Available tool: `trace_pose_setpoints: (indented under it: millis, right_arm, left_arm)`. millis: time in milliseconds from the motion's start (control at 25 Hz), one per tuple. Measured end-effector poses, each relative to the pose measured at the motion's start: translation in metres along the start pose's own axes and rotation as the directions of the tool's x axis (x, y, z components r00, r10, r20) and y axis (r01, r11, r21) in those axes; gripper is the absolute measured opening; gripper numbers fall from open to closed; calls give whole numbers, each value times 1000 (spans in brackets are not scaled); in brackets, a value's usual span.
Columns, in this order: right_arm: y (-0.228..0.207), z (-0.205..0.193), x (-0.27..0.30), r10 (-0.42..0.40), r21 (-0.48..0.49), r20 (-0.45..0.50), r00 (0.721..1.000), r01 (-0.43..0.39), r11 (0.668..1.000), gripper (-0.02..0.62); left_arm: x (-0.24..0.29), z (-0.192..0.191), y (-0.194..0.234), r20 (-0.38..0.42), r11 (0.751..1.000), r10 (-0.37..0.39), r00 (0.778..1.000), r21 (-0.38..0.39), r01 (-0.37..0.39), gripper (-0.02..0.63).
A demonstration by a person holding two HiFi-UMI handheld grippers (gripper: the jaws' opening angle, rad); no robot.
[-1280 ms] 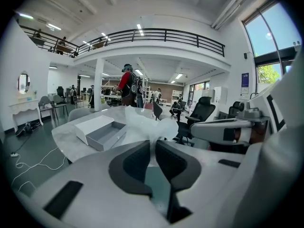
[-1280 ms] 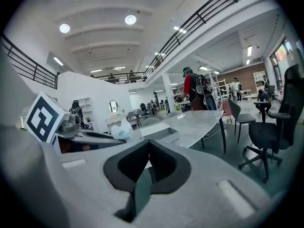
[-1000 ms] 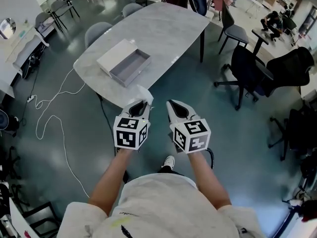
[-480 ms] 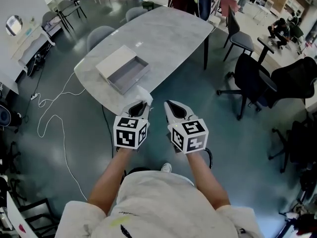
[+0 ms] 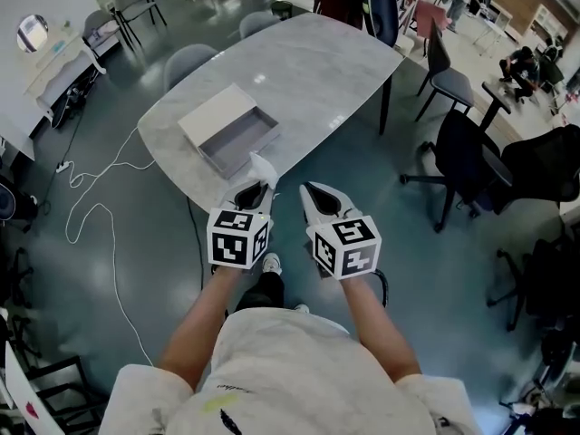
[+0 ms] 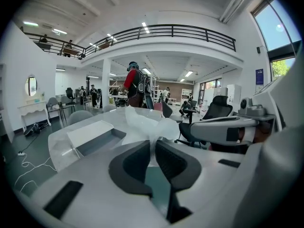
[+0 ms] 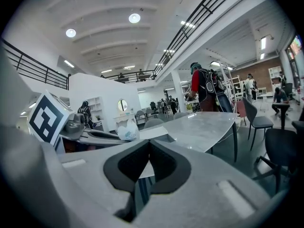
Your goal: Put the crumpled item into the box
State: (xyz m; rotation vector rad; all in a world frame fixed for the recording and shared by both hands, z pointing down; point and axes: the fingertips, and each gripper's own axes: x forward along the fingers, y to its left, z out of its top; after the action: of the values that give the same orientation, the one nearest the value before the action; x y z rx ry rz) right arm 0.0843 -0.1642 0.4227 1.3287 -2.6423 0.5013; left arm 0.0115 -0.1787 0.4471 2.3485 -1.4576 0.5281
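Observation:
My left gripper [image 5: 259,185] is shut on a crumpled white item [image 5: 264,167], which sticks out past its tips just short of the table's near edge. In the left gripper view the crumpled item [image 6: 148,126] bulges above the closed pads [image 6: 137,161]. An open grey box [image 5: 237,138] with its white lid beside it lies on the marble table [image 5: 317,62], a little ahead of that gripper. My right gripper [image 5: 308,189] hovers beside the left one, shut with nothing in it. From the right gripper view the crumpled item [image 7: 127,131] shows at the left.
Grey chairs [image 5: 186,60] stand along the table's far left side. Black office chairs [image 5: 471,157] are at the right. A white cable [image 5: 100,211] snakes over the floor at the left. A person in red [image 6: 134,85] stands beyond the table's far end.
The person has stepped forward, so the table and box lie slightly closer and further right in the head view. Both grippers keep the same pose, the left still shut on the crumpled item.

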Motion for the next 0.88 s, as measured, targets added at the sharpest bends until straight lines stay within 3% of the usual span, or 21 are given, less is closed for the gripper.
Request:
trace_pose_setpoints:
  millis: [360, 880]
  right_arm:
    - [-15, 14, 74, 18, -20, -33, 999, -19, 1000, 5]
    - [-37, 39, 164, -22, -8, -72, 997, 22, 1000, 5]
  left_arm:
    - [50, 17, 57, -16, 1000, 0, 1000, -19, 0, 37]
    - [117, 36, 132, -88, 999, -36, 995, -2, 35, 37]
